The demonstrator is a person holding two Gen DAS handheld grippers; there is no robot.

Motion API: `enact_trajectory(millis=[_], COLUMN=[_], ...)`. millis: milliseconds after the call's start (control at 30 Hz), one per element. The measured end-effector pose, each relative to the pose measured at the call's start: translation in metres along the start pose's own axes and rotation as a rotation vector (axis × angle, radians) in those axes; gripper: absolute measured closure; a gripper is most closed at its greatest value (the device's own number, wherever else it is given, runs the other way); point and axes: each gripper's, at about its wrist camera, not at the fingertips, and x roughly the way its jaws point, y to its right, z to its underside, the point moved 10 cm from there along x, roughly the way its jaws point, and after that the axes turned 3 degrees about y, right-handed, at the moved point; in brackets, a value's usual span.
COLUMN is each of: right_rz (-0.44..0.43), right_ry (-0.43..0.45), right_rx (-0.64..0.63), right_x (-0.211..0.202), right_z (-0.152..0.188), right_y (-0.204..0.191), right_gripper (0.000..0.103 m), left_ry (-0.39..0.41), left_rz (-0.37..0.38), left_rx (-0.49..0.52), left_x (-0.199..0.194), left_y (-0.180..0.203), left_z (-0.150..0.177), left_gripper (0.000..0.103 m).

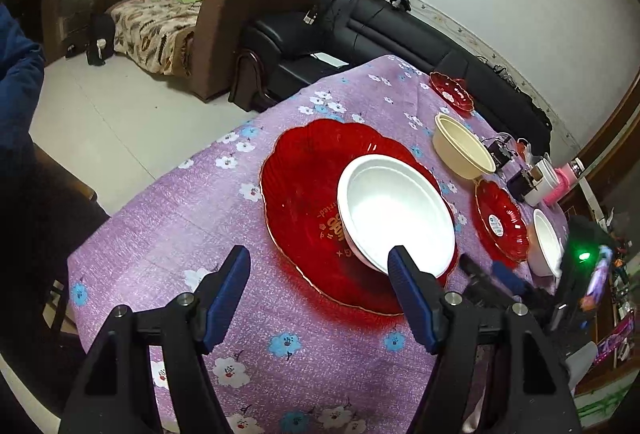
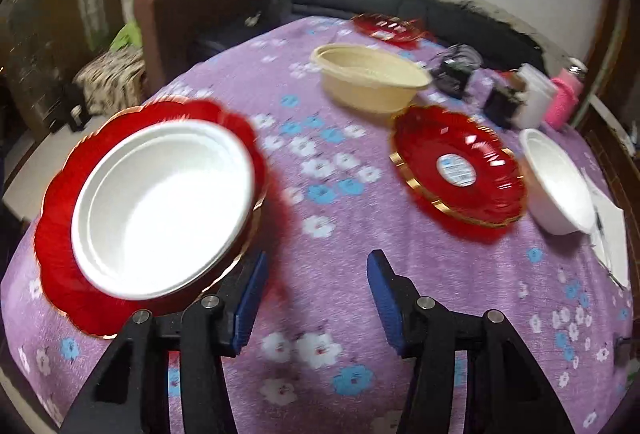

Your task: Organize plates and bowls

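Note:
A white bowl (image 1: 396,210) sits inside a large red scalloped plate (image 1: 308,194) on the purple flowered tablecloth (image 1: 168,218); both show in the right wrist view, bowl (image 2: 160,206) and plate (image 2: 56,258). A cream bowl (image 1: 462,146) (image 2: 370,78), a smaller red plate with a label (image 1: 500,220) (image 2: 456,166), a second white bowl (image 1: 546,242) (image 2: 556,182) and a far red plate (image 1: 452,90) (image 2: 386,24) lie further right. My left gripper (image 1: 320,266) is open, just short of the large plate. My right gripper (image 2: 316,270) is open and empty above bare cloth.
A white cup (image 2: 534,100), a pink container (image 2: 564,98) and small black devices (image 2: 454,72) stand at the table's far right. White paper (image 2: 608,234) lies at the right edge. A brown armchair (image 1: 256,18) and black sofa (image 1: 400,30) stand beyond the table.

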Motion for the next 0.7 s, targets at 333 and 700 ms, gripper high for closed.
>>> enact_trajectory(millis=[333, 700], right_rz=[-0.009, -0.020], right_ry=[0.070, -0.060], right_rx=[-0.162, -0.403], right_x=[-0.007, 0.036], right_z=[-0.033, -0.026], right_y=[-0.056, -0.147], right_gripper=[0.047, 0.044], left_ry=[0.053, 0.178], left_rz=[-0.021, -0.118], left_rx=[0.003, -0.100], left_x=[-0.014, -0.056], left_y=[-0.008, -0.079], left_z=[-0.007, -0.036], left_gripper=[0.032, 0.026])
